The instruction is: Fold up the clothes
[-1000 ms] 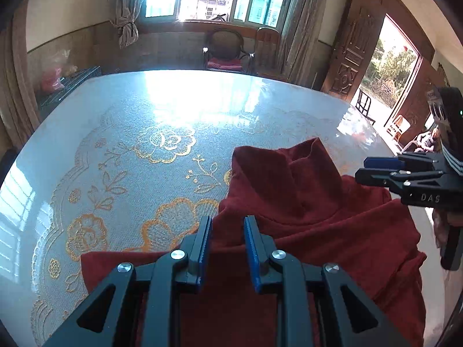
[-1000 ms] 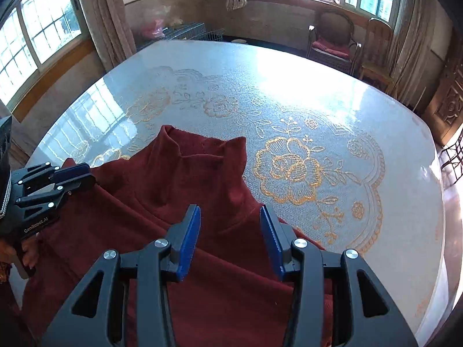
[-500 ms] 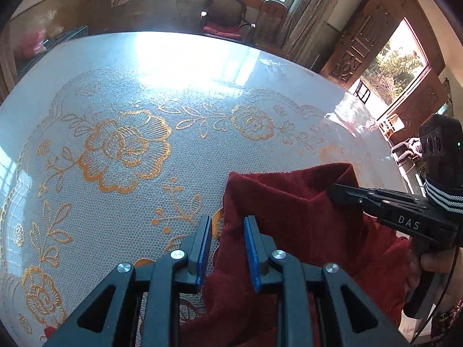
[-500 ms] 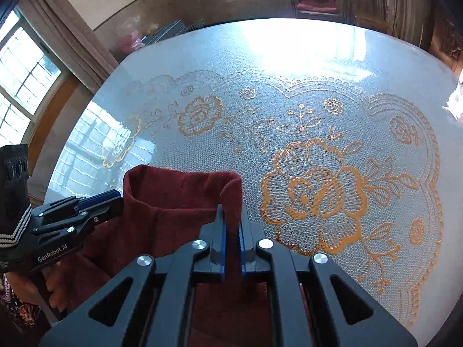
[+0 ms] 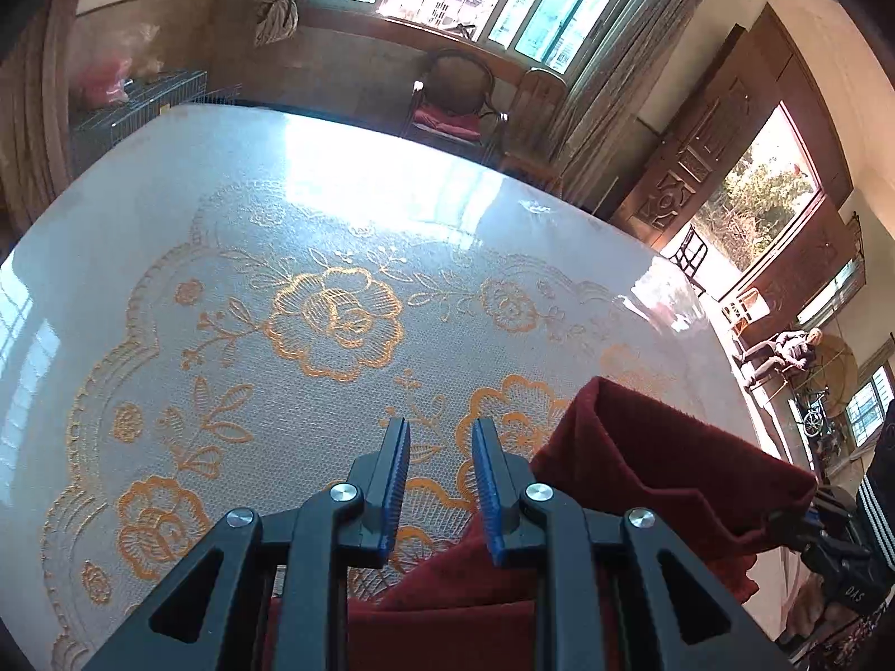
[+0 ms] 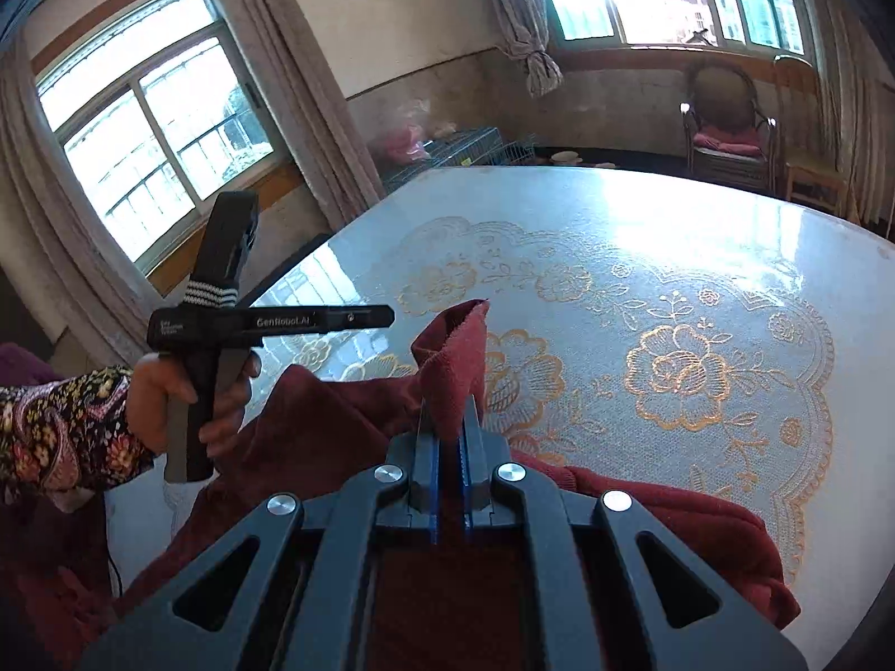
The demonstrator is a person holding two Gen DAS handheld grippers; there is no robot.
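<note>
One dark red knitted garment (image 6: 660, 525) is all I have to fold, and it lies bunched at the near edge of the round table with its white-and-gold lace cloth (image 6: 671, 291), spilling toward me under both tools. Nearest, my right gripper (image 6: 449, 436) is clenched on a raised fold of the collar, the blue pads pressed flat on the cloth so the edge stands up in a peak above the table; I judge it is held high to let the body hang straight before laying it out. My left gripper (image 5: 439, 481) is released, its two blue fingers (image 5: 394, 481) parted over bare lace just left of the garment, holding nothing; from the right wrist view I see it from the side, level, with the person's hand (image 6: 184, 397) around its grip. It looks ready to take a second edge. Beyond the garment the table top is bright with window glare. Farthest off, two chairs stand by the window wall, one with a red cushion (image 5: 447, 123).
</note>
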